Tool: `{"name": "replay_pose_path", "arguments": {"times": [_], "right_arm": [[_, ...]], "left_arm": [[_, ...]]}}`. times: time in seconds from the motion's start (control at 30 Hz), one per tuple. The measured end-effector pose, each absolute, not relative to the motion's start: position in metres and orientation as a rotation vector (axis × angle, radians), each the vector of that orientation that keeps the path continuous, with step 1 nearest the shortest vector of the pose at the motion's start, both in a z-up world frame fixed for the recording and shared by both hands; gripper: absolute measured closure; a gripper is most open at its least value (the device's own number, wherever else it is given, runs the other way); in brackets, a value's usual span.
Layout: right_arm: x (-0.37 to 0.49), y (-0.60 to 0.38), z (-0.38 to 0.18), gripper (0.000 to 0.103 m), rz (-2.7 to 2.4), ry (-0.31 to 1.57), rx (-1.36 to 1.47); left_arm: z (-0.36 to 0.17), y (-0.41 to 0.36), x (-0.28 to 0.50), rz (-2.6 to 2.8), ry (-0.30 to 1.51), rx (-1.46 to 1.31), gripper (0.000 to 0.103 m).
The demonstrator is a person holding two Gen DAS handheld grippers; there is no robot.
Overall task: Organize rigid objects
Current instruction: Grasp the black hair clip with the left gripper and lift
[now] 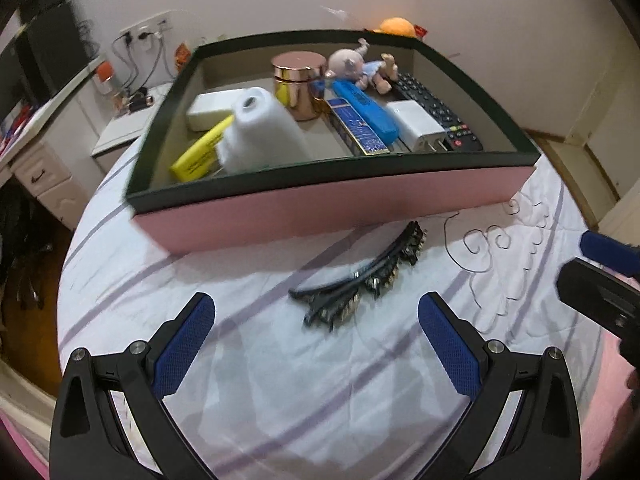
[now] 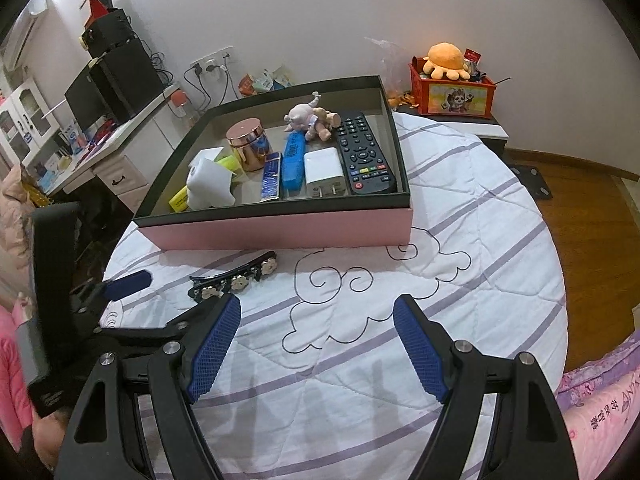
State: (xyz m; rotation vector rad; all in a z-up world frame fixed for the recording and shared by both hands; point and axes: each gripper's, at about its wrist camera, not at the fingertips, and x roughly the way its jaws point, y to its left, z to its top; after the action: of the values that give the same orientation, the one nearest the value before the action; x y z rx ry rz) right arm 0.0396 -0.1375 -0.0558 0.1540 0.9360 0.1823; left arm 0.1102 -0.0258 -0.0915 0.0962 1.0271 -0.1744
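1. Nearest your left camera is your left claw (image 1: 316, 340), its blue-padded fingers (image 1: 186, 344) spread wide with nothing between them, only the white quilt (image 1: 280, 380) with lilac stripes on the bed.
2. Just beyond its fingertips lies the black hair clip (image 1: 356, 276) with metal flower studs, flat on the quilt and touching neither pad. It sits outside the pink box (image 1: 320, 212), close to its front wall.
3. Your right claw (image 2: 318, 340) is also wide open and empty, hanging over the black cloud outline stitched on the quilt. The hair clip lies ahead and to the left of its left finger (image 2: 212, 348).
4. In your right view the left claw reaches in from the left edge, one blue pad near the clip's end.
5. The box, dark-rimmed, holds the sorted things: a black remote control (image 2: 362, 152) along the right wall, a white charger plug (image 2: 324, 172) beside it, a blue case (image 2: 292, 160), a slim dark blue patterned box (image 2: 270, 176), a rose-gold jar (image 2: 248, 142), a white roll (image 2: 210, 184), a yellow packet (image 2: 180, 200) and a small plush doll (image 2: 312, 118) at the back.
6. Beyond the bed, a red box with an orange plush (image 2: 446, 60) stands at the wall.
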Motion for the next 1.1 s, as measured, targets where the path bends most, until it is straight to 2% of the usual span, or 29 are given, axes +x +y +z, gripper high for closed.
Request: {"name": "replay_pose_path", "arguments": {"times": [0.23, 0.43, 0.6, 0.8, 0.9, 0.97, 1.1], "right_arm": [[0.049, -0.145, -0.060, 0.023, 0.158, 0.951, 0.164], [0.056, -0.149, -0.062, 0.023, 0.149, 0.959, 0.169], [0.059, -0.152, -0.064, 0.023, 0.146, 0.960, 0.182], [0.054, -0.159, -0.062, 0.023, 0.135, 0.951, 0.191], [0.052, -0.164, -0.059, 0.023, 0.126, 0.942, 0.200], [0.050, -0.167, -0.058, 0.023, 0.123, 0.937, 0.205], [0.047, -0.170, -0.058, 0.023, 0.124, 0.933, 0.210]], "left_arm": [[-0.112, -0.040, 0.140, -0.251, 1.083, 0.152, 0.000], [-0.113, -0.050, 0.141, -0.275, 1.061, 0.194, 0.002], [-0.111, -0.059, 0.137, -0.302, 1.047, 0.211, 0.017], [-0.103, -0.067, 0.127, -0.340, 1.043, 0.208, 0.061], [-0.101, -0.068, 0.126, -0.353, 1.047, 0.191, 0.079], [-0.100, -0.067, 0.122, -0.366, 1.059, 0.161, 0.084], [-0.100, -0.063, 0.117, -0.363, 1.062, 0.122, 0.085]]}}
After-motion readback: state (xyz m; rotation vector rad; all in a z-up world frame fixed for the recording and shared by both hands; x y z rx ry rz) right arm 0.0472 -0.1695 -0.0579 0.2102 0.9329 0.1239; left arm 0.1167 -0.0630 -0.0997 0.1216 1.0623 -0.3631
